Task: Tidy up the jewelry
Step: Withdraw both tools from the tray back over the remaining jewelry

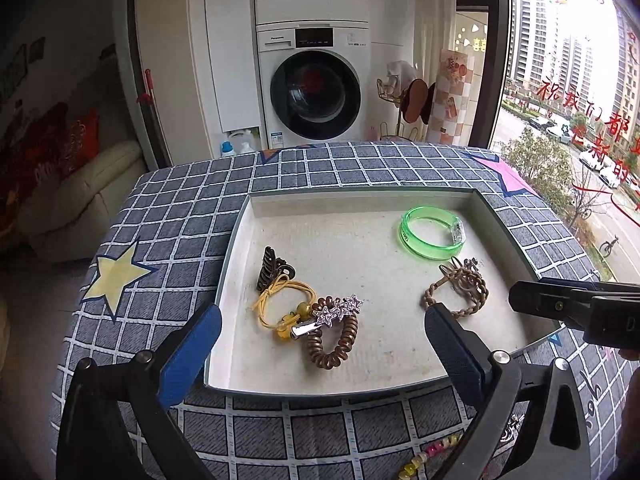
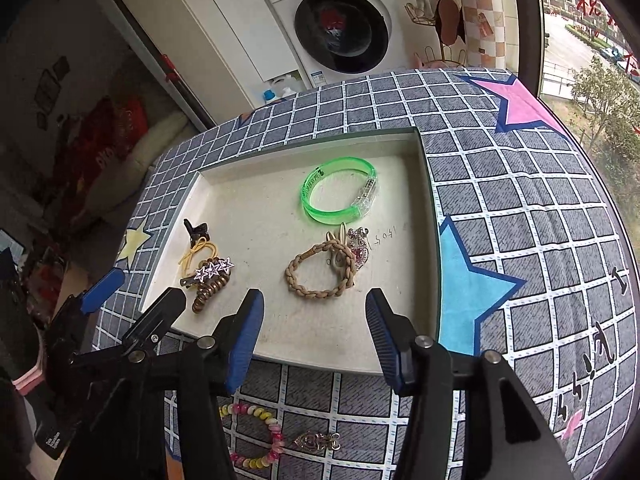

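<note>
On the checkered tablecloth [image 1: 180,208] we see a shallow tray [image 1: 360,196] holding hair ties and a green bangle [image 1: 430,232]. Our left gripper [image 1: 320,344] gapes wide and our right gripper [image 2: 314,332] stands about half open, both empty.

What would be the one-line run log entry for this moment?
task: organize jewelry | left gripper: open, empty | right gripper: open, empty | tray: green bangle, braided band | cloth: bead bracelet

Glossy translucent green plastic bangle [image 1: 431,233], matt off-white tray [image 1: 360,372], checked cloth [image 1: 180,216].

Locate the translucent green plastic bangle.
The translucent green plastic bangle lies in the shallow white tray, far right corner in both views, just beyond the braided tan hair tie.
</note>
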